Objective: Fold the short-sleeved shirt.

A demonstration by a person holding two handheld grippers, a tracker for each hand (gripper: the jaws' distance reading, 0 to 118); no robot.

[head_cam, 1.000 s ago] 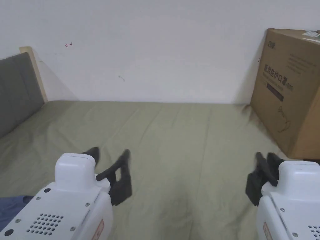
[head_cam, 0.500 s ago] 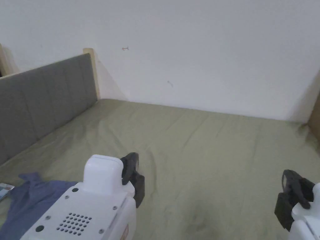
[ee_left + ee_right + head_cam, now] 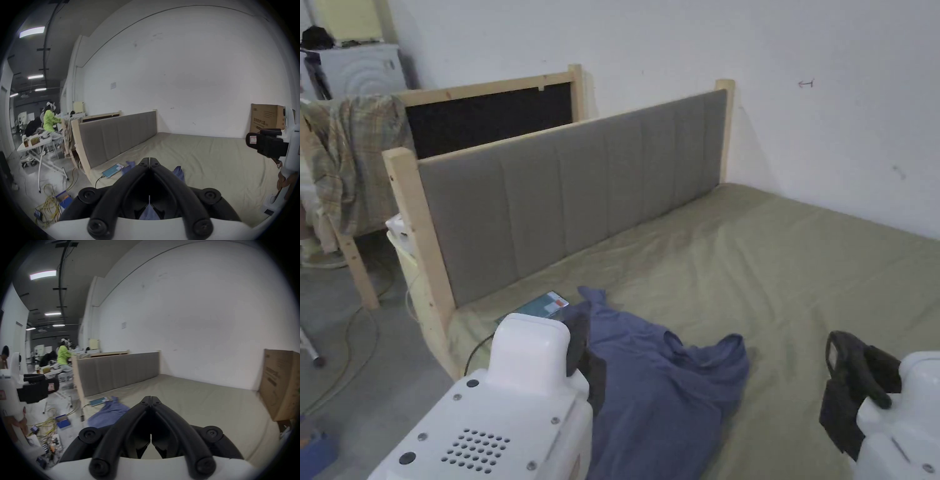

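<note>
Shirt (image 3: 669,387): blue, crumpled near bed (image 3: 812,262) corner by headboard (image 3: 581,181). Left hand-held gripper (image 3: 149,160) and right hand-held gripper (image 3: 150,398): jaws closed, empty. Risk: pinching several bunched layers together, or snagging tablet (image 3: 540,306) beside shirt.

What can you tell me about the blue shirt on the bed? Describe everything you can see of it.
The blue shirt is a soft, thin-looking garment lying crumpled and unfolded on the olive-green sheet, near the bed's corner by the grey headboard. One pointed piece, perhaps a sleeve, sticks out toward the headboard, and a teal flat item lies right beside it. The left tool, shut and empty, hovers over its edge. Folds hide the collar.
</note>
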